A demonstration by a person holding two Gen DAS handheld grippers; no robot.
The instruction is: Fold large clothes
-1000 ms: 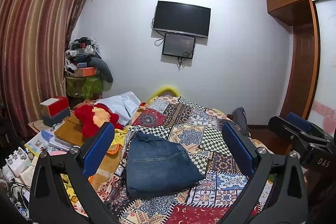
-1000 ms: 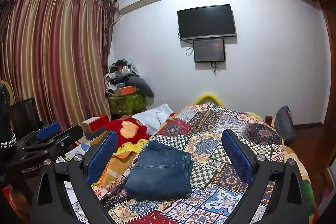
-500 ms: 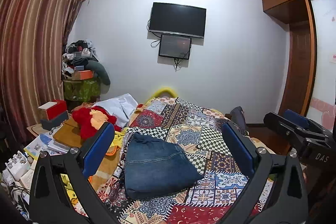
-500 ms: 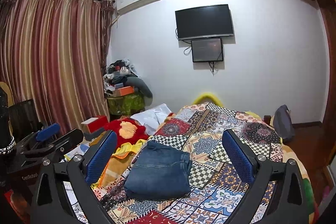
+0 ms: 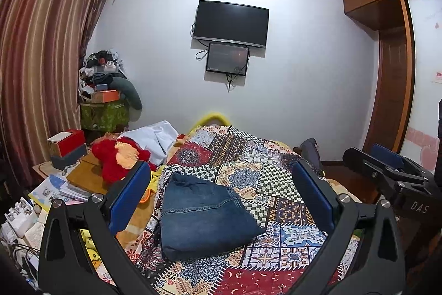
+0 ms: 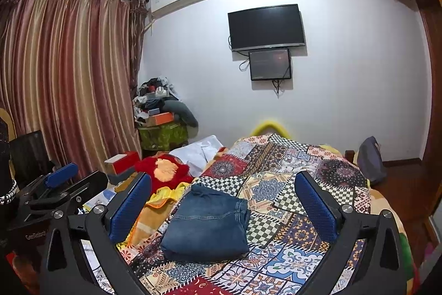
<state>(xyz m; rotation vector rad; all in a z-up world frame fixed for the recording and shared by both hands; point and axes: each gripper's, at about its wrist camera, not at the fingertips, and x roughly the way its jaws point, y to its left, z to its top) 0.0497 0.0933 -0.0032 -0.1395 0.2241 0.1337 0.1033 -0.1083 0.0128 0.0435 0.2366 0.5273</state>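
Note:
A pair of blue jeans [image 5: 204,214] lies folded into a compact rectangle on the patchwork bedspread [image 5: 276,176]; it also shows in the right wrist view [image 6: 210,223]. My left gripper [image 5: 221,195] is open and empty, held above and short of the jeans. My right gripper [image 6: 223,206] is open and empty too, also held back from the jeans. The right gripper shows at the right edge of the left wrist view [image 5: 392,173], and the left gripper at the left edge of the right wrist view [image 6: 55,190].
A red plush toy [image 5: 118,156] and a white cloth [image 5: 154,137] lie on the bed's left side. A cluttered side table with boxes and papers [image 5: 63,173] stands left. A dark bag [image 6: 371,159] sits at the bed's right. Striped curtains [image 6: 66,79] hang left.
Both grippers have lifted and drawn back slightly, so the views tilt up a little. The folded jeans have not moved.

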